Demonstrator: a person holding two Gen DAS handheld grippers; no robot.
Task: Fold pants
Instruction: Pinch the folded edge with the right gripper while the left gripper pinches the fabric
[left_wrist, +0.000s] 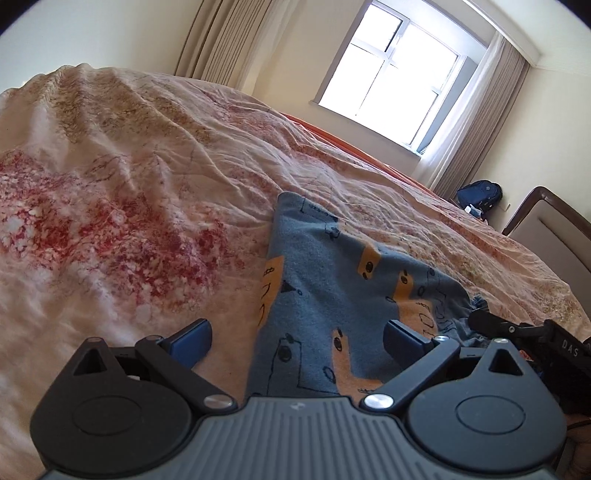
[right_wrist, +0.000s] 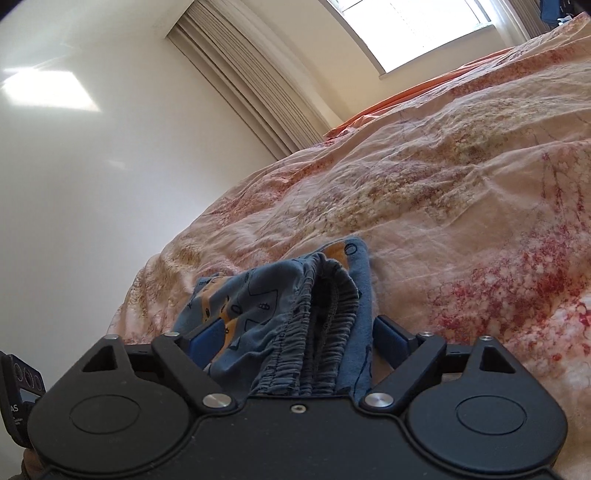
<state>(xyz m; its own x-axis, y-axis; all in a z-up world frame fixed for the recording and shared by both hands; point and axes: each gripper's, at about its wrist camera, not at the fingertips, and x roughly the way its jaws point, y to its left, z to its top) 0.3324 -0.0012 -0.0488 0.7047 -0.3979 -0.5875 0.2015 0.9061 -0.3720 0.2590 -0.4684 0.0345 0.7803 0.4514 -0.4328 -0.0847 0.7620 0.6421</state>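
You are working over a wide bed (left_wrist: 155, 155) in a wrinkled floral cover, with the blue patterned pants (left_wrist: 332, 280) lying flat near your edge of it. This reads as the start of a fold: both ends are lined up but nothing looks pinched yet. Your left gripper (left_wrist: 297, 338) sits spread wide across the cloth's side edge, one finger on the bedding, one on the fabric. Your right gripper (right_wrist: 297, 338) straddles the bunched elastic waistband (right_wrist: 325, 314), its fingers apart around it. Next, close both firmly on all layers before lifting.
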